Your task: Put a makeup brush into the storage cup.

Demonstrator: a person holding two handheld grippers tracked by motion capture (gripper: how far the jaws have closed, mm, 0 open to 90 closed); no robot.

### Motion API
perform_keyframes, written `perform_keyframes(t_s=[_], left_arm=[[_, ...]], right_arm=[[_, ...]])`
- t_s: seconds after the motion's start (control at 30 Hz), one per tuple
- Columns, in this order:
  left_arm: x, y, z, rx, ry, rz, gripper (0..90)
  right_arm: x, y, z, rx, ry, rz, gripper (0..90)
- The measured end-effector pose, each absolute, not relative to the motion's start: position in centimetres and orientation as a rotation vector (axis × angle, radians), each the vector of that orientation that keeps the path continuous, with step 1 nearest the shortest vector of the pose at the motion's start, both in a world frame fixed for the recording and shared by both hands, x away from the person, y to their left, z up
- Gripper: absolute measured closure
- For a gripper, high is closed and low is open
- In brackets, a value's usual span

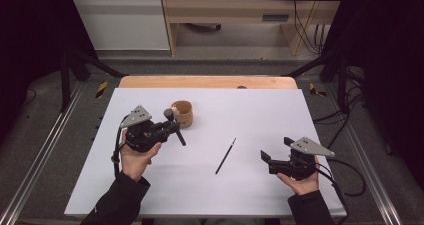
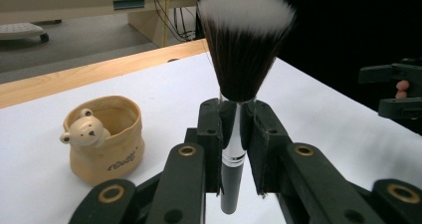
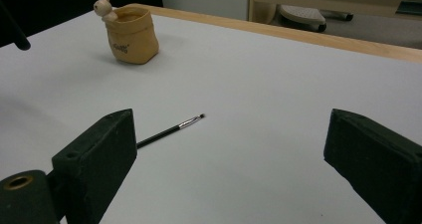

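Observation:
My left gripper is shut on a black makeup brush, clamped at its silver collar with the white-tipped bristles pointing up and away. It hovers above the white mat just in front of a tan sack-shaped pot with a bear head on its rim. A thin black liner brush lies flat mid-mat. My right gripper stands open at the right, nothing between its jaws, with the thin brush ahead to the left.
The white mat covers a wooden table whose far edge shows behind the pot. Metal frame rails run along both sides. Furniture and cables stand on the floor beyond.

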State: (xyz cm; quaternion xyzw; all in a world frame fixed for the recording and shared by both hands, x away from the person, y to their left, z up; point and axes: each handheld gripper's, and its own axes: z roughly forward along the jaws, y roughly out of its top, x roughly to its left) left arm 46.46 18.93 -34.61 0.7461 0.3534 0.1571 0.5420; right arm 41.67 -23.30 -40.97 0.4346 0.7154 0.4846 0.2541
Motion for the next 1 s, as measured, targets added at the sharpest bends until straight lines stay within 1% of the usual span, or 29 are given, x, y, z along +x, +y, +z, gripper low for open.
perform_keyframes(t_s=[1.0], left_arm=[[49.5, 19.1, -33.5, 1.798, 0.880, 0.423, 77.0]], right_arm=[[41.8, -23.2, -41.1, 1.189, 1.950, 1.305, 6.9]])
